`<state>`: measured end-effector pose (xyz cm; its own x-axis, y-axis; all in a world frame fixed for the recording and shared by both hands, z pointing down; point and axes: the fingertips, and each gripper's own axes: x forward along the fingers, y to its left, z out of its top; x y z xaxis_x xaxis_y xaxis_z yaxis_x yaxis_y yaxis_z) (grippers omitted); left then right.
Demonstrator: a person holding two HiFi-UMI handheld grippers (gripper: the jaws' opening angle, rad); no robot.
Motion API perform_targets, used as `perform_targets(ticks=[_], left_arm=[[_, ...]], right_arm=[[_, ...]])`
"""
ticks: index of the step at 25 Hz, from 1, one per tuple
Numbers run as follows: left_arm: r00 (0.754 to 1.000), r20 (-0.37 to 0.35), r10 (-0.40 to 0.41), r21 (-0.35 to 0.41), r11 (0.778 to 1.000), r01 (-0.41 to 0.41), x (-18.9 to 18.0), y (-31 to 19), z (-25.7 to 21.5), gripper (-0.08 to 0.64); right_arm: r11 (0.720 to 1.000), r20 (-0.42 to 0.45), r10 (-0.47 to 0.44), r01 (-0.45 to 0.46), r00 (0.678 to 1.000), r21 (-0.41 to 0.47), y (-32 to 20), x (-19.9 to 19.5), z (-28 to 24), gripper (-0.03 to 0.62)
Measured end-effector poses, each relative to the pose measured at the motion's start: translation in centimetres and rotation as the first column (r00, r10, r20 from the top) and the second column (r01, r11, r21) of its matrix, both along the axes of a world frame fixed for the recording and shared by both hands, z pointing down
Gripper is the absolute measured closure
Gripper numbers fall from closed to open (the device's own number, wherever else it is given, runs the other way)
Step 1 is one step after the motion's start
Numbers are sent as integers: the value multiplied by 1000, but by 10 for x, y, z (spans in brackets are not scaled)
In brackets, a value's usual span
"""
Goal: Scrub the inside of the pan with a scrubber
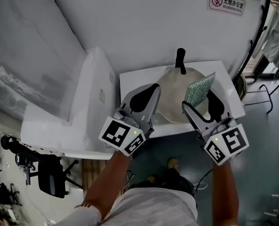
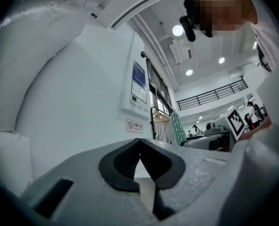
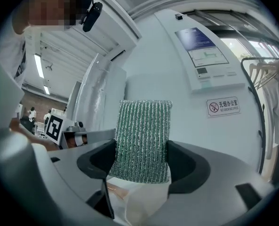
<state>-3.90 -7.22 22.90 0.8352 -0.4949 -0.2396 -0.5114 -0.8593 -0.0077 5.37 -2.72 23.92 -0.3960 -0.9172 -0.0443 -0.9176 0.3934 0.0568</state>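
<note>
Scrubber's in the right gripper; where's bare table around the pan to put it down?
Bare white table shows left of the pan, between its rim and the table's left edge, and in the back corner left of the handle. The right side is crowded: scrubber and right gripper hang over it.

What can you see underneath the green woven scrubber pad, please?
The pale round pan with a black handle lies below the scrubber held in the right gripper. The pad hides that patch; contact cannot be judged.
</note>
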Motion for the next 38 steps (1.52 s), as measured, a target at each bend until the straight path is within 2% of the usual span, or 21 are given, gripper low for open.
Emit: perform_targets(ticks=[9,16,23,28,31,34,36,38], left_arm=[[992,17,-129,-21,991,129,24,-52,13,545],[977,88,-195,-32,980,198,30,-78,34,545],[957,213,-198,-59,975,215,22,-94,65,543],[938,313,-151,-112,975,194,16,-104,97,541],[918,382,-102,-130,978,162,15,-106,116,527],[888,458,-34,-154,981,117,15,-106,138,422],[848,530,11,-156,984,85,15,-104,155,386],[789,612,59,-157,987,47,16,-100,175,349]], right_arm=[[994,-44,-100,97,994,-58,-63,24,17,253],[979,-56,-158,148,986,-141,-97,31,42,253],[948,-65,-182,158,981,-277,-119,27,84,253],[912,-120,-190,130,974,-390,-131,15,121,253],[886,-148,-192,106,970,-452,-138,11,141,253],[856,-180,-198,80,963,-512,-145,10,161,253],[833,-197,-200,61,960,-550,-151,10,176,253],[807,-212,-201,39,956,-589,-156,12,191,252]])
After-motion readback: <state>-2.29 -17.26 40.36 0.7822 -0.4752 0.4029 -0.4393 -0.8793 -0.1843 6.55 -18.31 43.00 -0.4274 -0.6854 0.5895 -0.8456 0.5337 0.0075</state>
